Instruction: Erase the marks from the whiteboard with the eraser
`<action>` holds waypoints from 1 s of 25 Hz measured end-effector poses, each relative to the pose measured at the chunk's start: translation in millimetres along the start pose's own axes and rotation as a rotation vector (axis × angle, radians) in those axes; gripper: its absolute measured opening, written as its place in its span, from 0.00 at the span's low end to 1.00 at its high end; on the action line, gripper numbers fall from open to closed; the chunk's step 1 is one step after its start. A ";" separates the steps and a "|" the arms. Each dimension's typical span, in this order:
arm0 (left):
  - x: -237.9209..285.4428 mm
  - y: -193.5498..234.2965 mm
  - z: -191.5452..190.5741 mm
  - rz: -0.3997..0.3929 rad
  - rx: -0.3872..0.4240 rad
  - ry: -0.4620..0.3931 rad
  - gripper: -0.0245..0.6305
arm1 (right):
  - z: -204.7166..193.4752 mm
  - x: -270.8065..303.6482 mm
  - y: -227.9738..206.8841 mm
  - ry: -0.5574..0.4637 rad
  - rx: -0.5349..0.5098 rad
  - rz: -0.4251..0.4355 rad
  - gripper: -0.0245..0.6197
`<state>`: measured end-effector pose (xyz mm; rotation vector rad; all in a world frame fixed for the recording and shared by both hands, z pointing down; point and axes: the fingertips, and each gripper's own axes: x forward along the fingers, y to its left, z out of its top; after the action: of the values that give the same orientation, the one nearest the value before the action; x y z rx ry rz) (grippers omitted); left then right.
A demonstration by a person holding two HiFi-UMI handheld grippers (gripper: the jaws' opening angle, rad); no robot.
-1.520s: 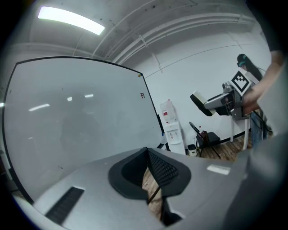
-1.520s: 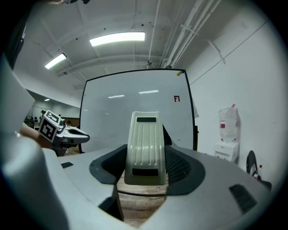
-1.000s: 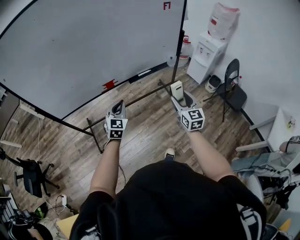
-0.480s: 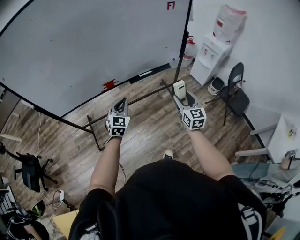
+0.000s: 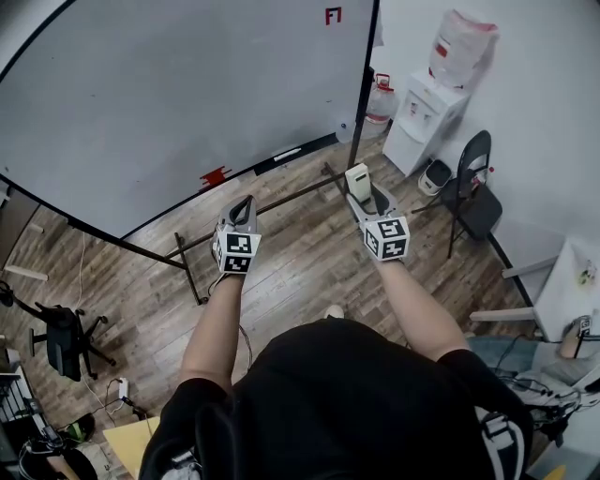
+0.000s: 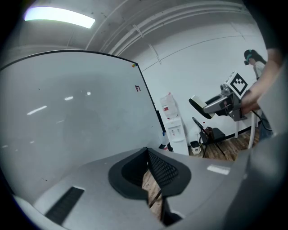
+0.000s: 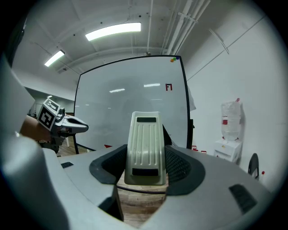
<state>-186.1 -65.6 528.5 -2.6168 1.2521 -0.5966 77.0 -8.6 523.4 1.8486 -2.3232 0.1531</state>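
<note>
Right claw (image 7: 144, 168) clamps the eraser (image 7: 144, 141); left claw (image 6: 147, 173) closed, empty.

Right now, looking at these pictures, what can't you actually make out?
Red mark on the whiteboard: too small in the head view to read.
Whiteboard's left end: cut off by the head view's edge, so marks there can't be ruled out.
Eraser: wiping side turned away in the right gripper view; only its ribbed back shows, clamped in the right hand-held gripper.
Small red thing on the board's ledge: too small to name.
</note>
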 end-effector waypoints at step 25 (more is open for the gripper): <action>73.3 -12.1 41.4 0.053 -0.049 -0.021 0.05 | 0.5 38.9 -78.7 0.002 -0.044 0.037 0.43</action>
<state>-118.4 -115.4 515.4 -2.6125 1.3416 -0.5346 145.1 -63.8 528.5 1.7853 -2.3412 0.1073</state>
